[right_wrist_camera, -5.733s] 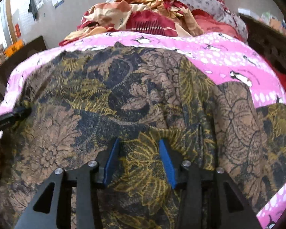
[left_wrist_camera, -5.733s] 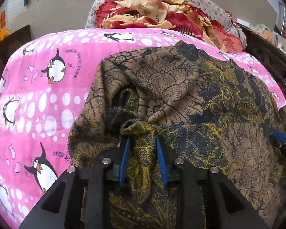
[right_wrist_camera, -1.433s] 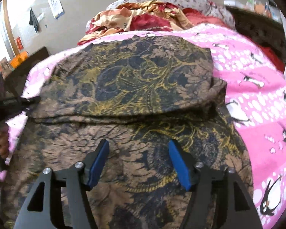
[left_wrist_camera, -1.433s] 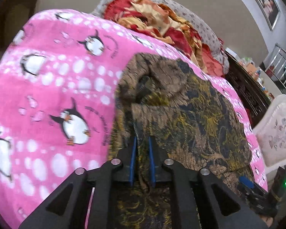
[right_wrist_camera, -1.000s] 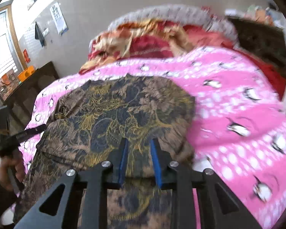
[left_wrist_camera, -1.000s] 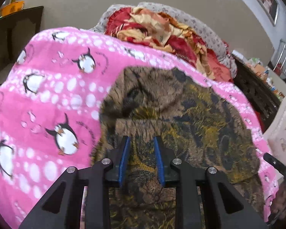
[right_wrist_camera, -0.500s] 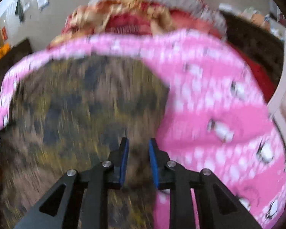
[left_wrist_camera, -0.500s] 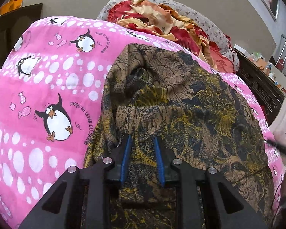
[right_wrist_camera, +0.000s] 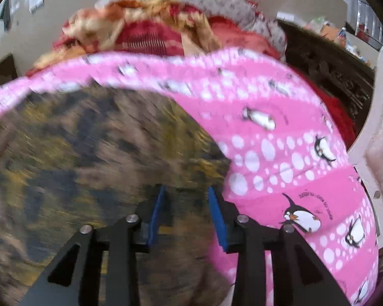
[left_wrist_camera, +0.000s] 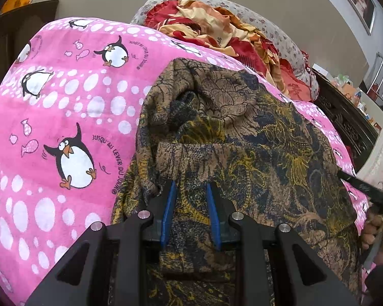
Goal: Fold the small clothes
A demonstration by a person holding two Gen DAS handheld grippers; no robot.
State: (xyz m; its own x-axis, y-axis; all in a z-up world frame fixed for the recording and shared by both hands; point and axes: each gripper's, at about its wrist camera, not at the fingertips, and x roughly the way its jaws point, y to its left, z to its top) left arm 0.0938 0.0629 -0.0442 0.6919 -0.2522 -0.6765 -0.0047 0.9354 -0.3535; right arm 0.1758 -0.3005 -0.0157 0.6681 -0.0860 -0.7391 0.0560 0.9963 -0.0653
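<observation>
Fabric of the patterned garment looks light and limp, best pinched at hems: left gripper clamps its waistband fold, right gripper has just been opening, cloth between its parted jaws

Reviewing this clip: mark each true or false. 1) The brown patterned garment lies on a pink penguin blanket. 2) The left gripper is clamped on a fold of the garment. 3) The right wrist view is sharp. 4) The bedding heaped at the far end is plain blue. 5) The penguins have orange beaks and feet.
1) True: the brown patterned garment lies on the pink penguin blanket.
2) True: the left gripper pinches a fold.
3) False: it is motion-blurred; the right gripper has just been opening over the garment.
4) False: the heaped bedding is red, orange and cream.
5) True.
</observation>
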